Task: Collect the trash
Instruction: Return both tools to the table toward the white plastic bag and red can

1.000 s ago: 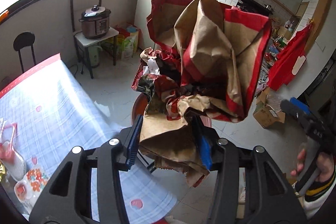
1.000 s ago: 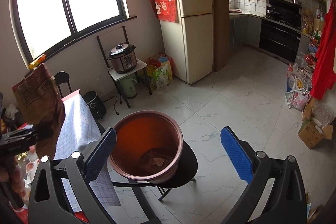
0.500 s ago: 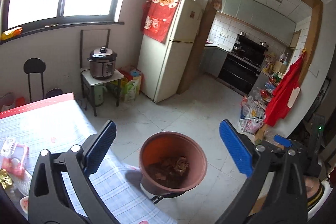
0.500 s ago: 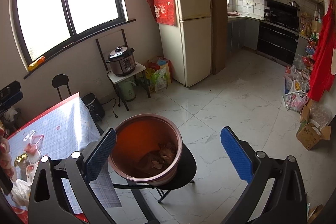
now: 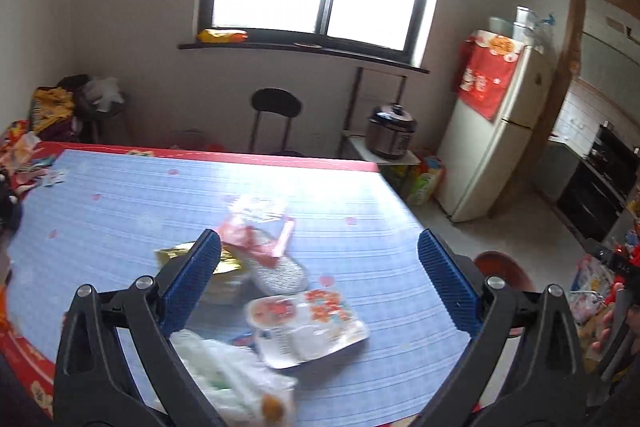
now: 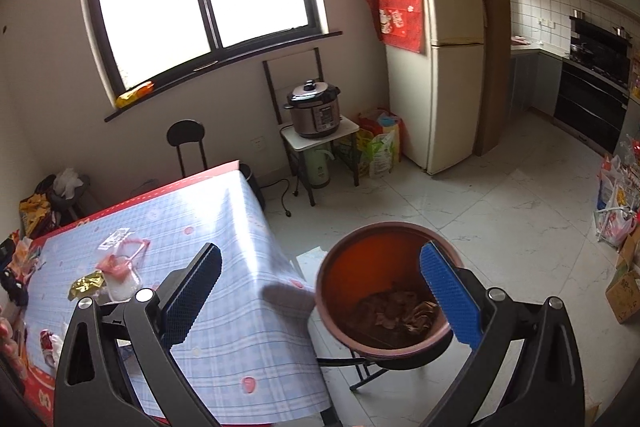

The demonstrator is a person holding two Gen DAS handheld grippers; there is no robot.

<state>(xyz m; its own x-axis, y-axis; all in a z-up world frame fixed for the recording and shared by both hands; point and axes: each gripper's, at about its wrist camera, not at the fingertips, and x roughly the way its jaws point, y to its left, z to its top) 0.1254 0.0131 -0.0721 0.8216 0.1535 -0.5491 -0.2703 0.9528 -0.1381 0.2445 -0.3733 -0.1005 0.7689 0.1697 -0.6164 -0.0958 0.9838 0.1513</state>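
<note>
Left wrist view: we saw the trash on the table [image 5: 120, 195], bunched near its front edge between and just below our left gripper [image 5: 318, 259] fingers.
Printed wrapper: a flat white wrapper with red pictures [image 5: 306, 323] lay nearest the middle of that bunch.
Clear bag: a crumpled clear plastic bag [image 5: 228, 383] sat at the front edge, partly behind our left finger.
Gold wrapper: a gold foil wrapper [image 5: 224, 261] touched a clear pouch with red trim [image 5: 266, 251], which lay tilted across it.
Left gripper: we held its jaws spread as wide as they went, with nothing between the blue pads [image 5: 444, 283].
Right wrist view: the brown bucket [image 6: 384, 291] stood on a black stool [image 6: 394, 361] just beside the table's corner, with crumpled brown paper [image 6: 396, 311] at its bottom.
Right gripper: we held our right gripper [image 6: 320, 291] wide open and empty, with its right finger in front of the bucket's rim.
Tablecloth: a blue checked cloth [image 6: 224, 227] hung over the table's near side.
Room beyond: we noted a pressure cooker [image 6: 314, 109] on a small white stand, a cream fridge [image 6: 436, 67] beside it, and a black chair [image 6: 186, 143] under the window.
</note>
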